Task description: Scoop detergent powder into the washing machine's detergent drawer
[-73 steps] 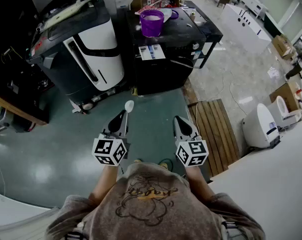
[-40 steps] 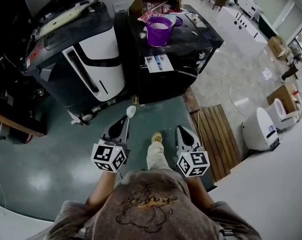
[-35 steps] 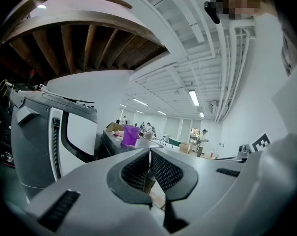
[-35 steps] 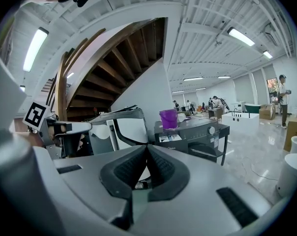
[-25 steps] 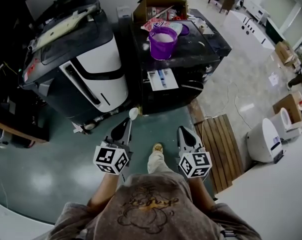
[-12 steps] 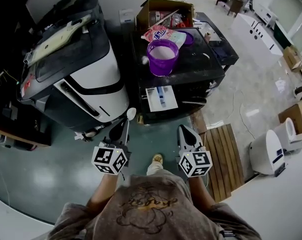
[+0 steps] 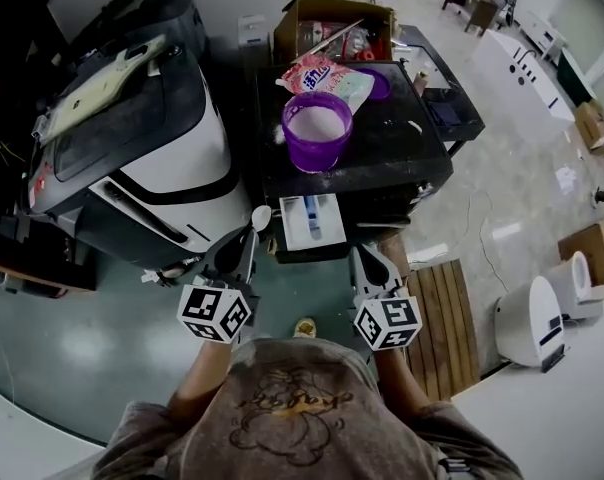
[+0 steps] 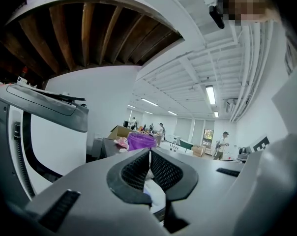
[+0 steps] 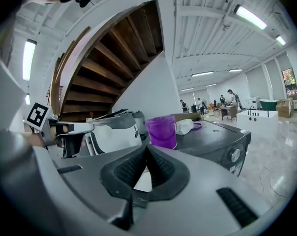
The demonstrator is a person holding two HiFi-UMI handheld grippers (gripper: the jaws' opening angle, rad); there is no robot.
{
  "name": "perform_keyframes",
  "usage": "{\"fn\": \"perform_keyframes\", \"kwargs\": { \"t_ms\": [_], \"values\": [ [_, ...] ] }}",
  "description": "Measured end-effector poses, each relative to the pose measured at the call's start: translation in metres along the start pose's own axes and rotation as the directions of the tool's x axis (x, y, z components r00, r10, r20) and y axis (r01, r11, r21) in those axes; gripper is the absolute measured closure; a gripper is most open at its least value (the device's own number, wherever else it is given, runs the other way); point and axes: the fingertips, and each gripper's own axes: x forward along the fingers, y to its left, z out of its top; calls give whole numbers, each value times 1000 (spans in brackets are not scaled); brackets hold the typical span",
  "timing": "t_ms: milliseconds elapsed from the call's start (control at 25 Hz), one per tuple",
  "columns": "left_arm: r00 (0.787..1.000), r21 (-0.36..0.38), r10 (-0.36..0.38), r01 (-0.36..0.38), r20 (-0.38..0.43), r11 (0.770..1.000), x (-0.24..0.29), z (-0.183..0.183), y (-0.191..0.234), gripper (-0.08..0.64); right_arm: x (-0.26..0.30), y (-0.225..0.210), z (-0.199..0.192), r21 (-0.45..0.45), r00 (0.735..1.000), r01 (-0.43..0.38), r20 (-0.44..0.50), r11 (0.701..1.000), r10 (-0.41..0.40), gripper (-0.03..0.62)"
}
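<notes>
The black washing machine [image 7: 392, 153] fills the upper centre of the head view, with a purple bucket [image 7: 317, 158] of white powder on its top. Its detergent drawer [image 7: 312, 223] juts open at mid-frame. Just below, the right gripper [image 7: 364, 253] has its jaws pressed together, empty. The left gripper [image 7: 249, 236] pinches a white spoon [image 7: 261, 214], whose bowl sits just left of the drawer.

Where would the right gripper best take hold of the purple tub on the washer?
Probably at the near right rim of the purple tub, coming from the front and above with the right gripper, one of its fingers inside the wall and one outside. The tub stands upright and open, shows no handle, looks wide, and a detergent bag lies right behind it.
</notes>
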Motion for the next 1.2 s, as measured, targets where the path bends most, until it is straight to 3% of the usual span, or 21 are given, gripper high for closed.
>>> {"fn": "perform_keyframes", "kwargs": {
  "t_ms": [440, 1200],
  "values": [
    [1000, -3, -24, 24, 3, 1000, 50, 5, 8, 537, 35, -30, 11, -4, 1000, -1, -4, 1000, 1, 591],
    [990, 0, -143, 143, 8, 990, 149, 40, 60, 535, 116, -59, 47, 16, 992, 124, 23, 992, -124, 591]
  ]
}}
